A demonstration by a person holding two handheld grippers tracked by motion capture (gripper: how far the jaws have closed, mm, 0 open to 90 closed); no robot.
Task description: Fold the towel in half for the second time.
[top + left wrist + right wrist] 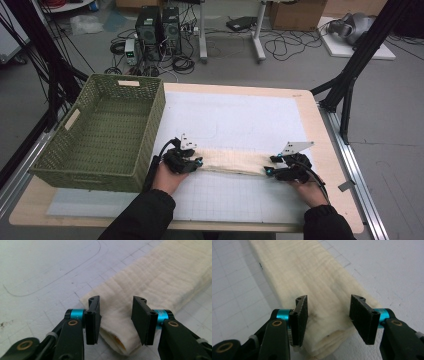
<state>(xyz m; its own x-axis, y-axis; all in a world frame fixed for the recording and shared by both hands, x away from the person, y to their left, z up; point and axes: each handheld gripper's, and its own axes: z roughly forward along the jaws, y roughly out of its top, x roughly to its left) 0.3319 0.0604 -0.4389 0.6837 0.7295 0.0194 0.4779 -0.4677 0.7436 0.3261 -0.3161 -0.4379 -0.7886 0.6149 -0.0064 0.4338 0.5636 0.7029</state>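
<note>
L gripper (199, 162) sits at the left end of the folded cloth (232, 161), jaws level w/ the mat and pointing along the strip; they stand apart on either side of the cloth end, pads not pressing it. R gripper (268, 171) mirrors that at the right end, jaws also parted around the cloth, no squeeze seen. Left hand (167, 177) and right hand (310, 192) come in from the near edge, forearms in dark sleeves, angled inward. Cloth lies flat on the white mat (240, 120), mid-table. Count: 2 grippers, 1 cloth, 1 green basket (107, 132) at the left, just beside the L gripper.
</note>
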